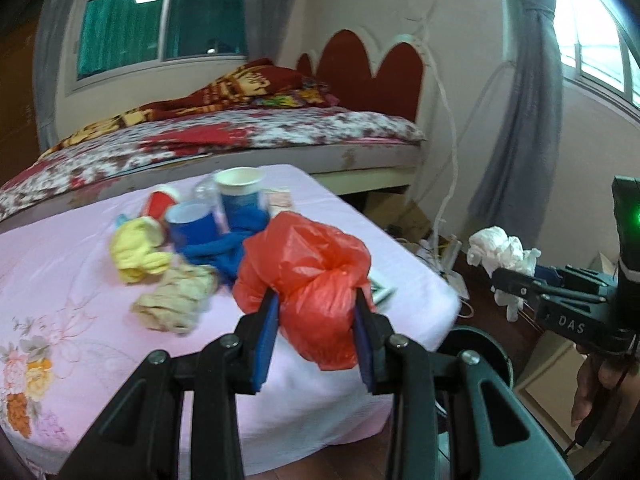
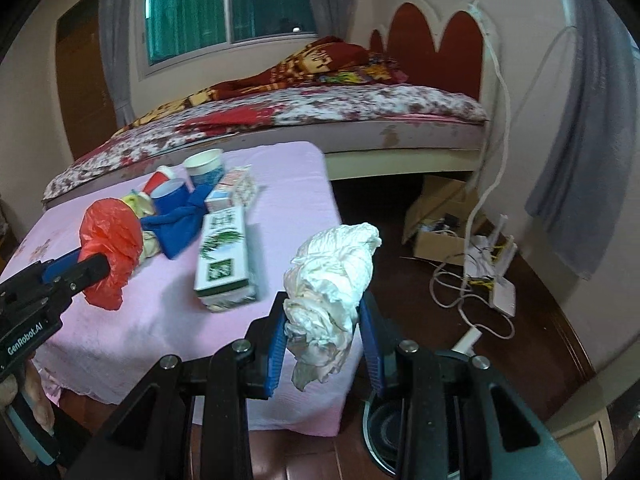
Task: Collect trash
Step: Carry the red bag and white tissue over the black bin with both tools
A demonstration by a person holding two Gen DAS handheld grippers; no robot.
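My left gripper (image 1: 316,316) is shut on a crumpled red plastic bag (image 1: 308,276), held above the near right part of the pink-covered table (image 1: 80,320). It also shows in the right wrist view (image 2: 110,248). My right gripper (image 2: 324,320) is shut on a wad of white tissue (image 2: 332,284), held past the table's right edge, above a dark round bin (image 2: 384,428). The tissue also shows in the left wrist view (image 1: 500,256). On the table lie a yellow rag (image 1: 136,248), a beige crumpled paper (image 1: 176,300), a blue cloth (image 1: 224,252), paper cups (image 1: 240,196) and a green-white carton (image 2: 224,256).
A bed (image 2: 320,112) with a red floral cover stands behind the table. A cardboard box (image 2: 440,216), white cables (image 2: 472,300) and a power strip lie on the dark floor at the right. A grey curtain (image 2: 580,160) hangs at the right wall.
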